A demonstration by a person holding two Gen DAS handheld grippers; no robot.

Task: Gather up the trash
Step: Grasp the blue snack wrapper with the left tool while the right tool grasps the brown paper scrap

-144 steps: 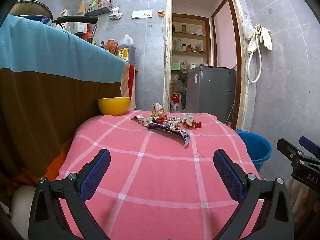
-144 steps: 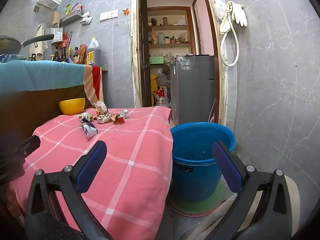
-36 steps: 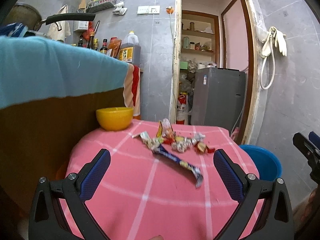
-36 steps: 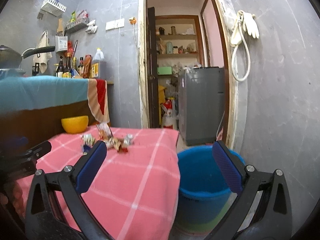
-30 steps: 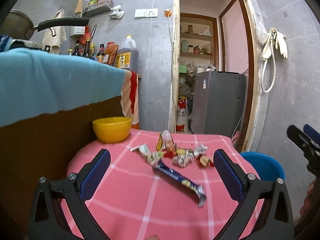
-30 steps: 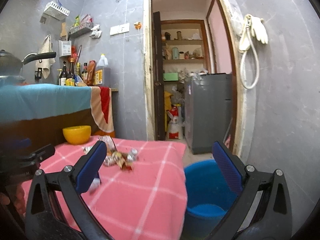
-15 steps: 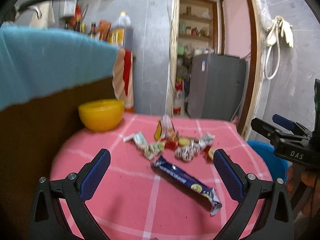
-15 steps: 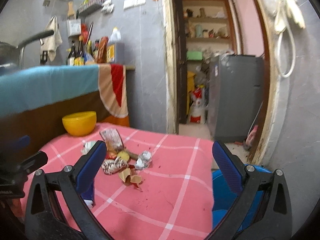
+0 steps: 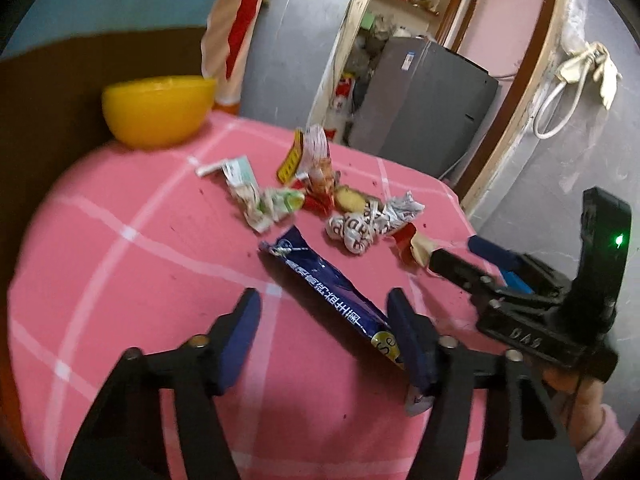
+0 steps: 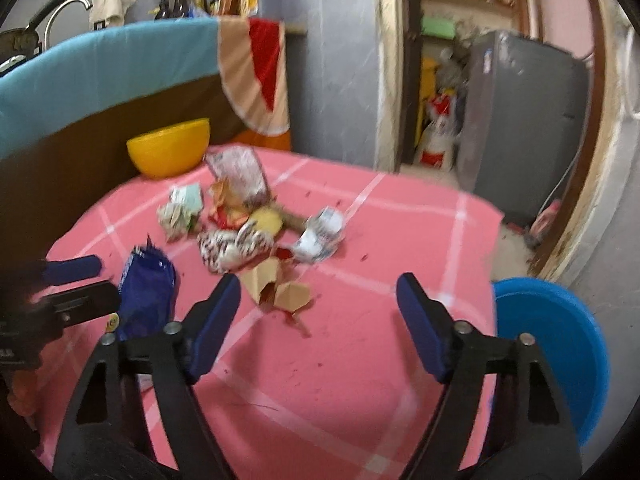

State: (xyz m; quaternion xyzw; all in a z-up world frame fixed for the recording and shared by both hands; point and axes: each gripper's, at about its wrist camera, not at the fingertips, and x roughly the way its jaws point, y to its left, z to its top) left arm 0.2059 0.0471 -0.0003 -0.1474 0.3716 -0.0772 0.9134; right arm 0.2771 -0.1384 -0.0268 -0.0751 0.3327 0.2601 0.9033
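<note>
On the pink table: lay a loose cluster of trash, spread over a pink cloth [image 9: 132, 264] crossed by thin white lines.
Blue wrapper [image 9: 326, 286]: long, flat, dark navy with white lettering and a yellow spot near its close end; lay slantwise, nearest of all the litter in the left wrist view.
Crumpled wrappers [image 9: 360, 226]: white with dark red print, balled up just beyond the blue wrapper's far end.
Green and white scraps [image 9: 262, 200]: twisted and creased, lay to the left of the balled ones.
Red and white packet [image 9: 318, 156]: stood tilted at the back of the cluster, a yellow strip beside it.
Tan torn paper [image 10: 280, 290]: folded and ragged, with red bits, closest to the right fingers.
Left gripper [image 9: 324, 334]: half spread, jaws had just been closing; near end of the blue wrapper sat between the pads, against or just under the right-hand pad; could not tell whether pinched, left-hand pad clearly apart from it.
Right gripper [image 10: 320, 320]: spread wide though had just been narrowing; held nothing, only bare cloth between the pads, tan paper just ahead of its left finger.
Yellow bowl [image 9: 158, 110]: sat at the table's far left edge, apart from the litter.
Blue bucket [image 10: 556, 344]: stood off the table's right side, lower down.
</note>
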